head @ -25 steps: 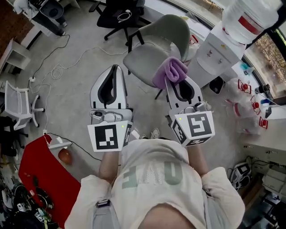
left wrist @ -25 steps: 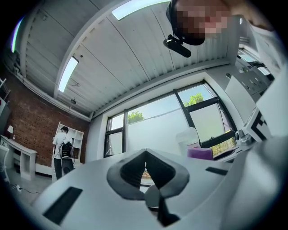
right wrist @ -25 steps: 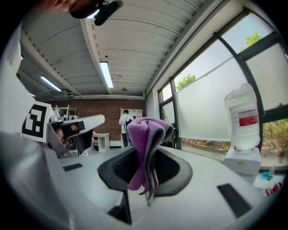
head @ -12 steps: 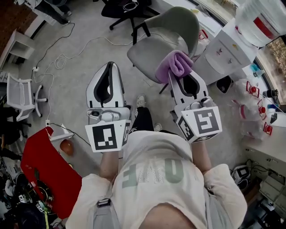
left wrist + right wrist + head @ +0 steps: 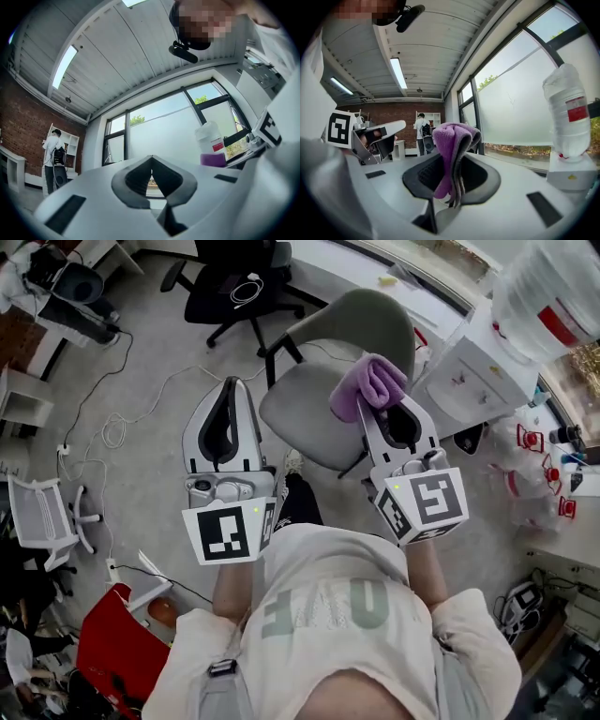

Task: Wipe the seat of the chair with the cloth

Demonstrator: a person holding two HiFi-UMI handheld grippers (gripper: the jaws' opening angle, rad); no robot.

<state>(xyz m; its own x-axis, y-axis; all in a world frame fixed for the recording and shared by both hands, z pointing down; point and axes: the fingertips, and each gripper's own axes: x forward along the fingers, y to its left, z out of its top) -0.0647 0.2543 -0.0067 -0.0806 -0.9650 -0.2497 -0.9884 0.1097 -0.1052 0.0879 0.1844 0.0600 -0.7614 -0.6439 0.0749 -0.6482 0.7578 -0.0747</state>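
A grey shell chair (image 5: 323,390) stands on the floor ahead of me, its seat bare. My right gripper (image 5: 380,404) is shut on a folded purple cloth (image 5: 367,383), held over the seat's right side near the backrest. In the right gripper view the cloth (image 5: 452,145) hangs pinched between the jaws. Over the floor just left of the seat, my left gripper (image 5: 232,385) is shut, with nothing in it. In the left gripper view its jaws (image 5: 151,159) meet at the tips and point up at windows.
A black office chair (image 5: 239,282) stands behind the grey one. A white water dispenser (image 5: 473,371) with a large bottle (image 5: 553,292) is to the right. Cables (image 5: 141,409) trail over the floor at left, near a white rack (image 5: 42,517) and a red mat (image 5: 117,648).
The view has shifted and the grey chair now sits nearer and more central. Both grippers hold their pose, the cloth still over the seat's right side.
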